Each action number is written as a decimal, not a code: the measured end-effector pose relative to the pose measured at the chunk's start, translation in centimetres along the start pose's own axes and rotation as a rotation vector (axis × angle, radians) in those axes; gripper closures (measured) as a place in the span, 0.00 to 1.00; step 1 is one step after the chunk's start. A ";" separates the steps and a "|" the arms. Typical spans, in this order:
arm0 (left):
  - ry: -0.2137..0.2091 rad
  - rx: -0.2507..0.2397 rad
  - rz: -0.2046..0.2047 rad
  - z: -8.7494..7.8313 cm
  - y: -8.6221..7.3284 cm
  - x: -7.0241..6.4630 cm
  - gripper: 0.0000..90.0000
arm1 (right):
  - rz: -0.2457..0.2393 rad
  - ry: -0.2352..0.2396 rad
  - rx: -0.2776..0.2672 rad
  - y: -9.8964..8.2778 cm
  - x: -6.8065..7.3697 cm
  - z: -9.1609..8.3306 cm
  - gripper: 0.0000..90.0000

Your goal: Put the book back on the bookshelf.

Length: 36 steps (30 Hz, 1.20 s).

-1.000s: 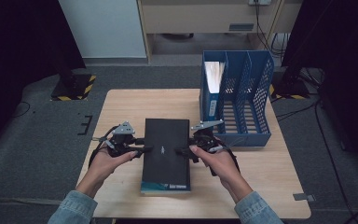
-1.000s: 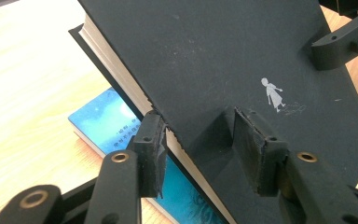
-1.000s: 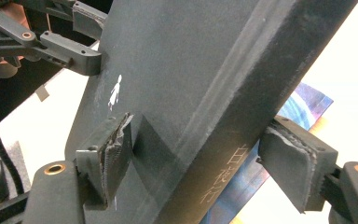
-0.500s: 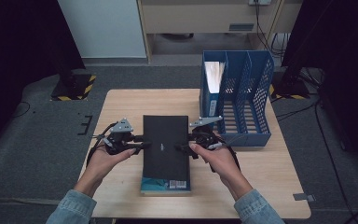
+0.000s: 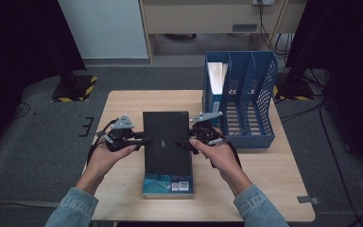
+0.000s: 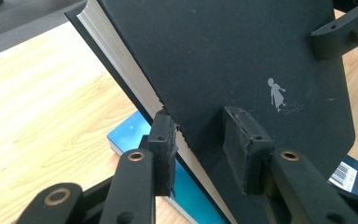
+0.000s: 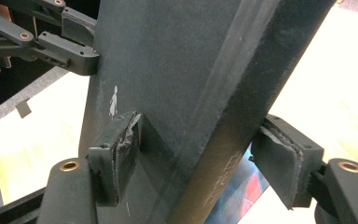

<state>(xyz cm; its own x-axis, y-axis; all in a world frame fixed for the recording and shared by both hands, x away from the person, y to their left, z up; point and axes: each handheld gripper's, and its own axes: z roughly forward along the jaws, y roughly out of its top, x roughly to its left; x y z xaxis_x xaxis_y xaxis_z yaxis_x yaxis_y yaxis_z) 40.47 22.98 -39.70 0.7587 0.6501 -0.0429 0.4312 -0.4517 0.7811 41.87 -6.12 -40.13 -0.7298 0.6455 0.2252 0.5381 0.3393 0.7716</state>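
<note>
A black hardcover book [image 5: 166, 142] hangs tilted just above a blue book [image 5: 168, 185] that lies on the wooden table [image 5: 123, 104]. My left gripper [image 5: 142, 140] grips its page-edge side, one pad under the pages and one on the cover [image 6: 242, 60]. Its jaws [image 6: 203, 140] have just been closing on the book. My right gripper [image 5: 182, 142] clamps the spine side, and its jaws [image 7: 196, 163] have also been closing, with the black book [image 7: 168, 70] between the pads. The blue book [image 6: 130, 133] peeks out beneath.
A blue mesh file holder [image 5: 246, 94] stands at the table's back right, close beside my right hand. A white document [image 5: 216, 75] sits in its leftmost slot. The table's front edge lies just below the blue book.
The black book has shifted a little away from the person and lifted, uncovering more of the blue book's near end. Both hands stay at its sides.
</note>
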 end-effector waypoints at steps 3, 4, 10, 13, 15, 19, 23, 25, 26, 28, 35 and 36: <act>0.012 0.007 0.013 0.1 0.3 0.2 0.72 | 0.000 -0.003 -0.004 0.2 -0.2 0.2 0.37; 0.018 0.008 0.016 0.2 0.5 0.3 0.72 | -0.002 -0.006 -0.004 0.4 -0.3 0.3 0.37; 0.037 0.017 0.021 0.5 1.3 1.1 0.73 | 0.000 -0.026 -0.003 1.2 -0.7 1.0 0.37; 0.036 0.017 0.021 0.6 1.7 1.5 0.74 | 0.000 -0.039 -0.014 1.6 -1.0 1.3 0.38; 0.037 0.018 0.020 0.7 1.9 1.6 0.75 | 0.003 -0.042 -0.016 1.7 -1.1 1.4 0.38; 0.049 0.024 0.029 0.8 2.3 1.7 0.75 | 0.008 -0.047 -0.015 1.9 -1.3 1.5 0.38; 0.069 0.029 0.038 0.9 2.7 2.0 0.75 | 0.006 -0.057 -0.023 2.3 -1.4 1.5 0.40; 0.073 0.028 0.038 0.9 2.8 2.0 0.75 | -0.001 -0.065 -0.025 2.5 -1.4 1.5 0.40; 0.073 0.028 0.041 0.9 2.8 2.0 0.75 | 0.000 -0.067 -0.026 2.5 -1.4 1.5 0.40; 0.074 0.025 0.047 0.9 2.6 1.8 0.75 | -0.006 -0.070 -0.025 2.4 -1.3 1.5 0.40; 0.088 0.007 0.057 0.1 1.9 0.5 0.77 | -0.032 -0.068 -0.021 1.9 -0.6 0.8 0.41; 0.088 0.003 0.056 0.0 1.8 0.3 0.77 | -0.037 -0.070 -0.023 1.7 -0.4 0.6 0.41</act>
<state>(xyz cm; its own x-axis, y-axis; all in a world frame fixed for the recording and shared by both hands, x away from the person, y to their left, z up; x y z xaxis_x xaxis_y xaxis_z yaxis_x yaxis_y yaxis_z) 41.49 22.38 -38.28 0.7358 0.6749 0.0559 0.3910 -0.4908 0.7786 43.37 -5.43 -39.24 -0.7173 0.6793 0.1550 0.5010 0.3483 0.7922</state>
